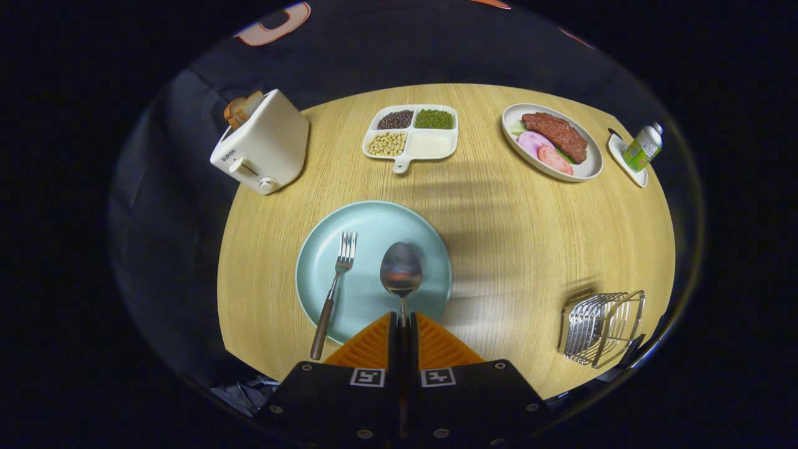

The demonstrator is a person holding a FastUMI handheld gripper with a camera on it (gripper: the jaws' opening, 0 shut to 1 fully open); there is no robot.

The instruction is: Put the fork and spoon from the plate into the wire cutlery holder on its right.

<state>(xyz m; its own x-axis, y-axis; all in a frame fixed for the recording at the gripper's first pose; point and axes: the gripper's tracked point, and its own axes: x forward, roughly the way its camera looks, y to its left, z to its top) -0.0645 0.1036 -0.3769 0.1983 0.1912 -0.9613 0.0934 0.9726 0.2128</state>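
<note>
A pale blue plate (374, 227) lies on the round wooden table just ahead of my fingers. A fork (335, 288) rests on its left half, the handle reaching over the near rim onto the table. My gripper (403, 319) is shut on the handle of the spoon (401, 269), whose bowl juts out ahead of the orange fingers (371, 344) above the plate. The wire cutlery holder (601, 328) stands to the right of the plate, near the table's front right edge.
A white toaster (262, 144) with bread stands at the back left. A divided white tray (411, 135) of beans and grains sits beyond the plate. At the back right are an oval plate (591, 167) of meat and a green bottle (642, 147) on a small white dish.
</note>
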